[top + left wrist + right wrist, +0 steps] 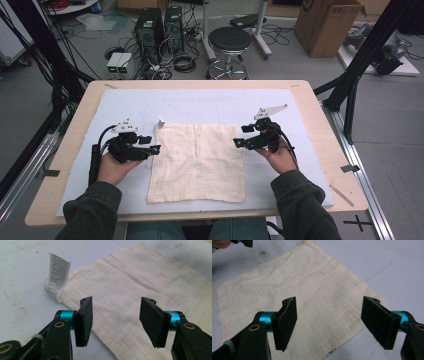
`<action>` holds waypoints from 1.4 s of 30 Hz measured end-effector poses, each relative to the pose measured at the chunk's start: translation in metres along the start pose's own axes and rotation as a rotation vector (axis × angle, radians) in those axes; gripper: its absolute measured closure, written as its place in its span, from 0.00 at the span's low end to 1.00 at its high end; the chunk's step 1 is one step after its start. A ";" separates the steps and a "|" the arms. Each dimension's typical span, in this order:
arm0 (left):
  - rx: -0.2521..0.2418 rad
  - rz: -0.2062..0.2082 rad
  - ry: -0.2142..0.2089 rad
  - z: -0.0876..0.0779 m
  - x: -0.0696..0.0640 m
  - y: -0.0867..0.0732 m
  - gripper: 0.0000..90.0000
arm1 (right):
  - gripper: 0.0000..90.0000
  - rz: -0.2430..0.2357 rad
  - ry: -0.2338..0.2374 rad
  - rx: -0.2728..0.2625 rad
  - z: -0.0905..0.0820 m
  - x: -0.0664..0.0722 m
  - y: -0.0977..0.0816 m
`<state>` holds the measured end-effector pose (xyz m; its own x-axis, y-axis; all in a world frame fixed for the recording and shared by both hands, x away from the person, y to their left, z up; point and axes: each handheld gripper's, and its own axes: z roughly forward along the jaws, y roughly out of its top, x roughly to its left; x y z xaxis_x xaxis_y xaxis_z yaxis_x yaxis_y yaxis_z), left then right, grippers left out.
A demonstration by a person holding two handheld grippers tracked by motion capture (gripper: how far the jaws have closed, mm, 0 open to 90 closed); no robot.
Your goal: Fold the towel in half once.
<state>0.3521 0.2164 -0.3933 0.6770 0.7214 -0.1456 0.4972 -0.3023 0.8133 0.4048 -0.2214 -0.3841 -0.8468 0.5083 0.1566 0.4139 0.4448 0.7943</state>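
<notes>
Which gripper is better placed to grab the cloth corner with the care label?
Left. The left gripper hovers open at the cloth's left edge, close to the care label; the right gripper is at the opposite edge.

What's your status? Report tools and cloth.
Left tool open, right tool open, both empty. Cloth flat between them, label upright at its corner. Nothing in the way.

Cream crinkled square cloth (197,162) is showing faint grid lines; its white label (57,275) is bearing black print.
</notes>
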 end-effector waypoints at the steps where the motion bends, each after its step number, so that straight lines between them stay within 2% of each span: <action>1: -0.002 -0.009 0.003 0.002 0.003 0.002 0.50 | 0.32 0.003 -0.002 -0.003 0.001 -0.002 0.002; 6: -0.011 -0.048 0.019 0.010 0.012 0.009 0.52 | 0.36 0.005 -0.019 0.010 0.006 -0.014 0.014; 7: -0.009 -0.054 0.024 0.012 0.013 0.010 0.52 | 0.37 0.007 -0.022 -0.001 0.006 -0.017 0.016; 12: -0.014 -0.108 0.032 0.017 0.024 0.012 0.53 | 0.37 0.052 -0.030 0.006 0.013 -0.031 0.021; 13: -0.017 -0.113 0.043 0.019 0.026 0.012 0.53 | 0.38 0.053 -0.036 0.009 0.016 -0.033 0.021; 15: 0.009 -0.109 0.070 0.024 0.030 0.016 0.53 | 0.39 0.065 -0.051 0.010 0.019 -0.037 0.021; 17: 0.006 -0.119 0.093 0.028 0.035 0.018 0.53 | 0.39 0.089 -0.064 0.020 0.022 -0.042 0.019; 22: -0.008 -0.169 0.139 0.039 0.047 0.019 0.53 | 0.41 0.119 -0.084 0.032 0.032 -0.047 0.016; 23: -0.002 -0.179 0.151 0.041 0.050 0.018 0.54 | 0.42 0.109 -0.087 0.029 0.034 -0.048 0.016; 27: 0.023 -0.228 0.178 0.051 0.060 0.013 0.54 | 0.43 0.130 -0.097 0.059 0.044 -0.052 0.013; 31: 0.055 -0.265 0.169 0.061 0.066 0.009 0.55 | 0.45 0.147 -0.095 0.084 0.051 -0.057 0.008; 33: 0.076 -0.263 0.177 0.066 0.065 0.010 0.54 | 0.46 0.161 -0.102 0.097 0.054 -0.058 0.007; 36: 0.067 -0.284 0.162 0.074 0.063 0.011 0.54 | 0.48 0.176 -0.109 0.103 0.057 -0.061 0.004; 42: 0.069 -0.286 0.135 0.082 0.060 0.011 0.60 | 0.53 0.209 -0.135 0.132 0.062 -0.067 -0.001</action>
<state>0.4422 0.2050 -0.4394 0.4288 0.8579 -0.2830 0.6957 -0.1137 0.7093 0.4815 -0.2101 -0.4315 -0.6899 0.6890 0.2220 0.6221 0.4075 0.6685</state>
